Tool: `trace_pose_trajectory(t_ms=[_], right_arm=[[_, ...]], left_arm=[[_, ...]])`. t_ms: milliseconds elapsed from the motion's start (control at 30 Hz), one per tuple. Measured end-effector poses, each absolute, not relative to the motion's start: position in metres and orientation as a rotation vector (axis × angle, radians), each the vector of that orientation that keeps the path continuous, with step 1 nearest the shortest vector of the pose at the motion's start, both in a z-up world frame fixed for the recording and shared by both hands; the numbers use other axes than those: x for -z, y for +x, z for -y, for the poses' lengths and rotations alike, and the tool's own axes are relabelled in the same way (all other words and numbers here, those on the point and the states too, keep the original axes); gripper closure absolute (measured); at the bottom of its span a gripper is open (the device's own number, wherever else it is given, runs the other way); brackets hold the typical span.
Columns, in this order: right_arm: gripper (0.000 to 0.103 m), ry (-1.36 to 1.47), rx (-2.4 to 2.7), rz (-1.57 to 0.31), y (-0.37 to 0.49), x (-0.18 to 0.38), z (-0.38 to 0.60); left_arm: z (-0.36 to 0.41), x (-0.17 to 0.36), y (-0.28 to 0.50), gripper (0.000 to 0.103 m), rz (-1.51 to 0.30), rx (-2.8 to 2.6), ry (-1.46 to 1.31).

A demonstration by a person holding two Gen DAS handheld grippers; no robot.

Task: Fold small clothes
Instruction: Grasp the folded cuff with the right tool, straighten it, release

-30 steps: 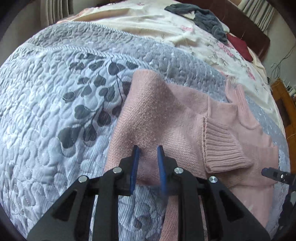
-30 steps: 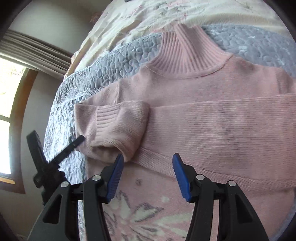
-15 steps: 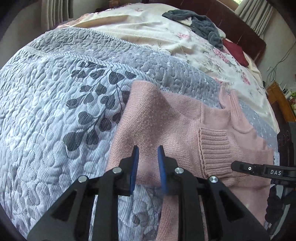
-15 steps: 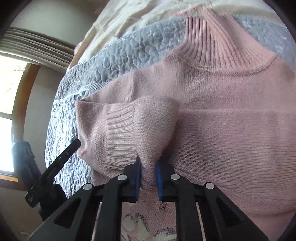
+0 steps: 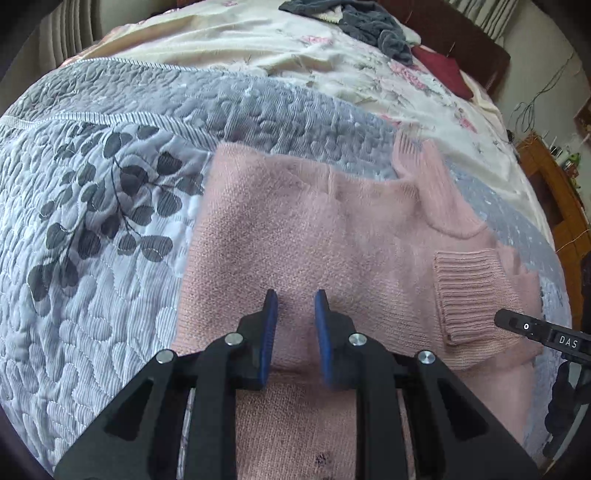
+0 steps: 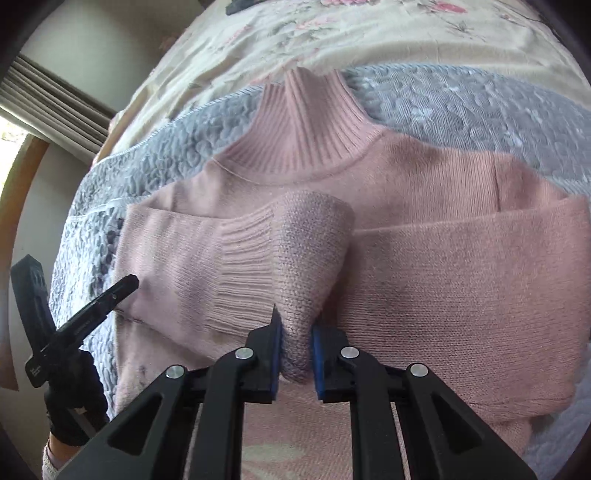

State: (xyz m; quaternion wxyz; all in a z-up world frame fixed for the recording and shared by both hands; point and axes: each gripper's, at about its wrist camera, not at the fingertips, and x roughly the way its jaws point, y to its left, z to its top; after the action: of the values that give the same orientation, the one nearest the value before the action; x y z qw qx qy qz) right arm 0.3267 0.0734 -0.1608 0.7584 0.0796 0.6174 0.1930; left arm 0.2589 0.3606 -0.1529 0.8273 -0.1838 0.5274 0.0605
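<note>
A pink turtleneck sweater [image 5: 314, 221] lies on a grey quilt [image 5: 92, 277], its ribbed collar [image 6: 306, 125] pointing up the bed. My left gripper [image 5: 295, 306] sits low over the sweater's left side. Its blue pads stand narrowly apart, shut on a ridge of the knit. My right gripper [image 6: 295, 332] is shut on the end of a sleeve beside the ribbed cuff [image 6: 243, 273] and holds it raised above the sweater's body [image 6: 461, 277]. The right gripper's tip [image 5: 517, 325] shows by the cuff [image 5: 469, 291]. The left gripper [image 6: 122, 286] shows at the sweater's left edge.
Beyond the quilt [image 6: 480, 99] lies a cream floral sheet [image 5: 258, 40], with a dark grey garment [image 5: 369, 22] and a dark red pillow [image 5: 439, 70] by the wooden headboard [image 5: 472, 40]. A wooden nightstand [image 5: 554, 184] stands on the right. A gloved hand [image 6: 74, 406] holds the left gripper.
My right gripper, open a second ago, has closed on the sleeve end and lifted it. My left gripper has moved further over the sweater, whose left side now lies flatter.
</note>
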Motion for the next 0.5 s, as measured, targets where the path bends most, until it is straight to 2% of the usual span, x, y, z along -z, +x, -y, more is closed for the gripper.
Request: trace_pose_trajectory(t_ms=[233,333,433,500], right_arm=[[0.084,0.154,-0.415,-1.360,0.323,0.176,-0.069],[0.073,0.074,-0.369,-1.316,0.318,0.155,-0.070],[0.071,-0.063,-0.330,-1.178,0.307,0.120,-0.079],[0.070,-0.110,-0.394,-1.170,0.303,0.112,-0.097]], left_arm=[[-0.363,0.157,0.260,0.082,-1.119,-0.120,-0.380],[-0.364,0.152,0.259,0.082,-1.125,-0.126,-0.380],[-0.358,0.131,0.253,0.080,-1.069,-0.112,-0.373],[-0.348,0.121,0.255,0.080,-1.049,-0.090,-0.347]])
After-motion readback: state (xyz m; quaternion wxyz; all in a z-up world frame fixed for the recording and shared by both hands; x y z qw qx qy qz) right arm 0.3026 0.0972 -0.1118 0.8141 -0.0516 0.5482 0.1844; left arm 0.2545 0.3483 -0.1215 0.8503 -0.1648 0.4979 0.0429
